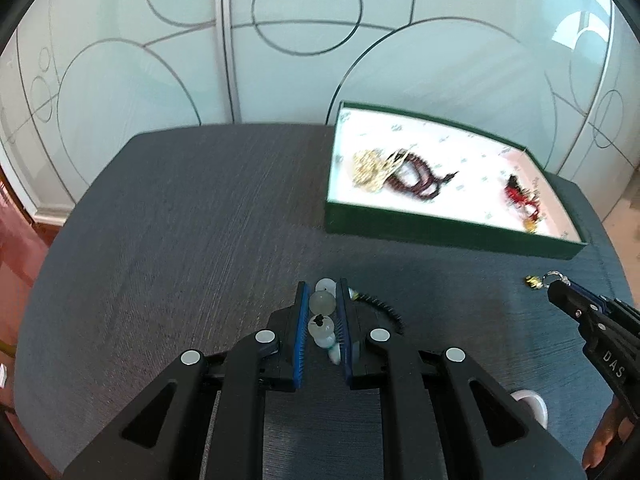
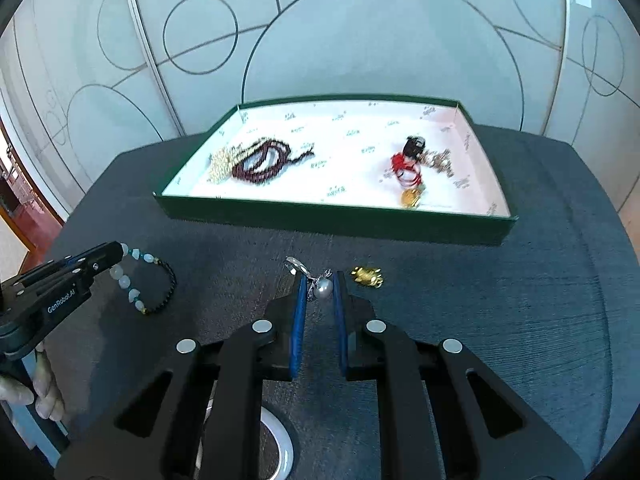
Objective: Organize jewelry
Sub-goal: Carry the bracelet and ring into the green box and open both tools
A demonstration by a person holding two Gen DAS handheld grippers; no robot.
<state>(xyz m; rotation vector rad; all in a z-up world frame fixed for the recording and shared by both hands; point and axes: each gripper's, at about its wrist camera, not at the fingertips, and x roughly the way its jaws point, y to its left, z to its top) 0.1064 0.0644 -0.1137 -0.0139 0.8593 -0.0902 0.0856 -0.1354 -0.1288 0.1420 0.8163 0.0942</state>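
My left gripper (image 1: 322,292) is shut on a pale jade bead bracelet (image 1: 322,322) with a black beaded half; it also shows in the right wrist view (image 2: 132,288), lying on the dark table. My right gripper (image 2: 320,280) is shut on a silver pearl pendant (image 2: 323,287) with a ring at its far end. A small gold charm (image 2: 366,276) lies on the table just right of it. A green tray (image 2: 336,216) with white lining holds a dark red bead string (image 2: 260,164), a gold chain (image 2: 220,164), red cord jewelry (image 2: 406,168) and a gold piece (image 2: 410,197).
The dark round table (image 1: 180,220) stands before a frosted glass wall. A white round object (image 2: 280,440) lies on the table under my right gripper; it shows in the left wrist view (image 1: 534,404) too. The tray (image 1: 440,236) sits at the table's far right side.
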